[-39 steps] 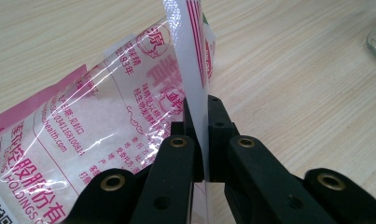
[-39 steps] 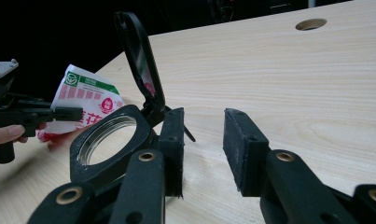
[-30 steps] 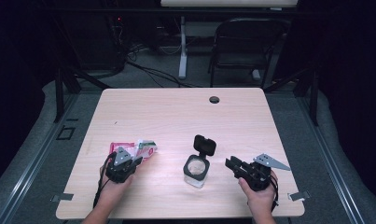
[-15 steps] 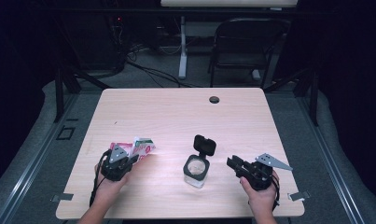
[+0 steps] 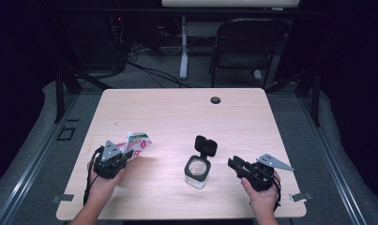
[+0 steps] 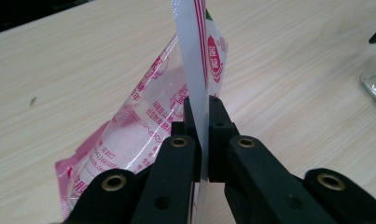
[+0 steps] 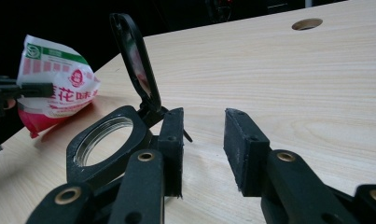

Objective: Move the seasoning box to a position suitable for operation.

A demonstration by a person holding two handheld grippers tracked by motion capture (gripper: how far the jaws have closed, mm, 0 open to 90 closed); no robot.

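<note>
The left gripper (image 5: 123, 157) is clamped on the flat sealed edge of one plastic packet (image 5: 139, 143), its two black jaws pinching the white seam, as the left gripper view shows (image 6: 202, 140). The packet (image 6: 176, 93) is thin, glossy film, part clear and part printed in pink and red, with a red oval seal and rows of Chinese characters too small to read; it hangs lifted over the front left of the table. In the right gripper view the packet (image 7: 52, 88) shows a green corner mark, a round cartoon logo and large red characters including "花".

The right gripper (image 5: 233, 165) is parted with nothing between its two matte black pads (image 7: 202, 149), just right of one clear glass jar (image 5: 197, 172). The jar has a square black collar with a round mouth and a hinged black lid (image 5: 206, 146) standing open.

The table (image 5: 186, 112) is pale wood-grain laminate with one round cable hole (image 5: 215, 100) near its far edge.
</note>
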